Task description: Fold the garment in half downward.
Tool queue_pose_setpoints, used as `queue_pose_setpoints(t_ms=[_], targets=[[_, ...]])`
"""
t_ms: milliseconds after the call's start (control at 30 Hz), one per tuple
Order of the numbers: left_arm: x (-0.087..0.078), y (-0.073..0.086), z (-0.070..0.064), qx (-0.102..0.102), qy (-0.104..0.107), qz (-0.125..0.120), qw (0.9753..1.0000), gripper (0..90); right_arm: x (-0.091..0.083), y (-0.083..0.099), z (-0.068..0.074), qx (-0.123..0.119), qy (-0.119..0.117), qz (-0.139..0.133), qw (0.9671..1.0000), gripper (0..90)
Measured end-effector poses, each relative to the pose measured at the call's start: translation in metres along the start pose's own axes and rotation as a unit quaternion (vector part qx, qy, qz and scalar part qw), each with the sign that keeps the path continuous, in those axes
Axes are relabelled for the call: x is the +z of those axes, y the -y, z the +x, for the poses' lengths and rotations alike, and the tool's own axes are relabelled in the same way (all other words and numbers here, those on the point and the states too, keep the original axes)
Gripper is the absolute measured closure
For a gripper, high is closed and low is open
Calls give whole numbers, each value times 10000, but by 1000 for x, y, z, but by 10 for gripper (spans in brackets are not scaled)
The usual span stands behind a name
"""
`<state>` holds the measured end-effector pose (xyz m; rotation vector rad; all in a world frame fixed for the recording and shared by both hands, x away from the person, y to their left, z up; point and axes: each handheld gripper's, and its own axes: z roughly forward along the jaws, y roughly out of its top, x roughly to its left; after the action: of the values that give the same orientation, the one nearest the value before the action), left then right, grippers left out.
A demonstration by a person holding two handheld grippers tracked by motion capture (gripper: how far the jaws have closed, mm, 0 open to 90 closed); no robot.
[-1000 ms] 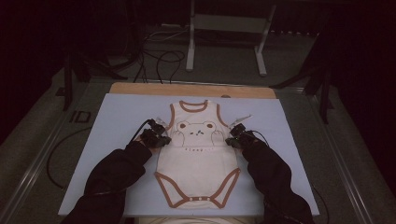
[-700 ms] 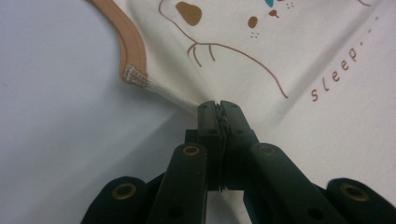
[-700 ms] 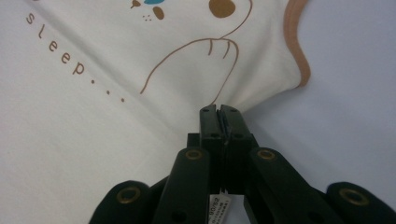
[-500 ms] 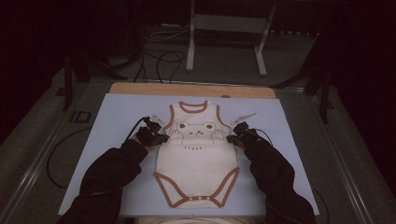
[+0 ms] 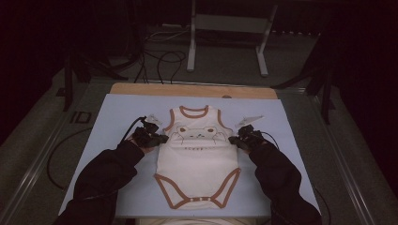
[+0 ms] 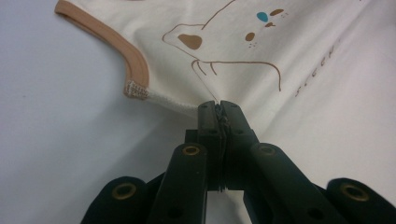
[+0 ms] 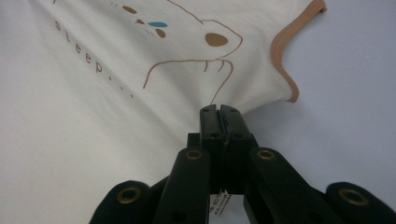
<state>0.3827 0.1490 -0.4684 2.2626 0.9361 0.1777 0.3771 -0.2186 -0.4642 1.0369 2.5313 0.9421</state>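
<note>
Pale-blue tabletop (image 5: 117, 117) in dark room; both grippers (image 5: 159, 139) (image 5: 233, 141) pinch bodysuit (image 5: 197, 164) sides.

The bodysuit (image 5: 197, 154) print's small brown lettering looks too blurred to read.

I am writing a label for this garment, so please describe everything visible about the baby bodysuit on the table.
The bodysuit is cream, soft-looking knit fabric with tan-brown trim at neck, armholes and leg openings. A brown line drawing of an animal face and the word "sleep..." mark the chest. It lies flat, front up, neck pointing away from the person, on the pale blue mat. The left claw and right claw are each shut on a side edge below an armhole.
</note>
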Motion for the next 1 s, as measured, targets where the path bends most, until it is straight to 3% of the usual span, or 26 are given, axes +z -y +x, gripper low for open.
queue_pose_setpoints(t_ms=[733, 1000], targets=[[-30, 13, -30, 434, 262, 26, 9987, 888, -38, 25, 32, -182, -235, -223, 9993, 897], [-33, 25, -40, 527, 397, 77, 9978, 887, -49, 39, 46, -189, -318, -290, 9989, 897]])
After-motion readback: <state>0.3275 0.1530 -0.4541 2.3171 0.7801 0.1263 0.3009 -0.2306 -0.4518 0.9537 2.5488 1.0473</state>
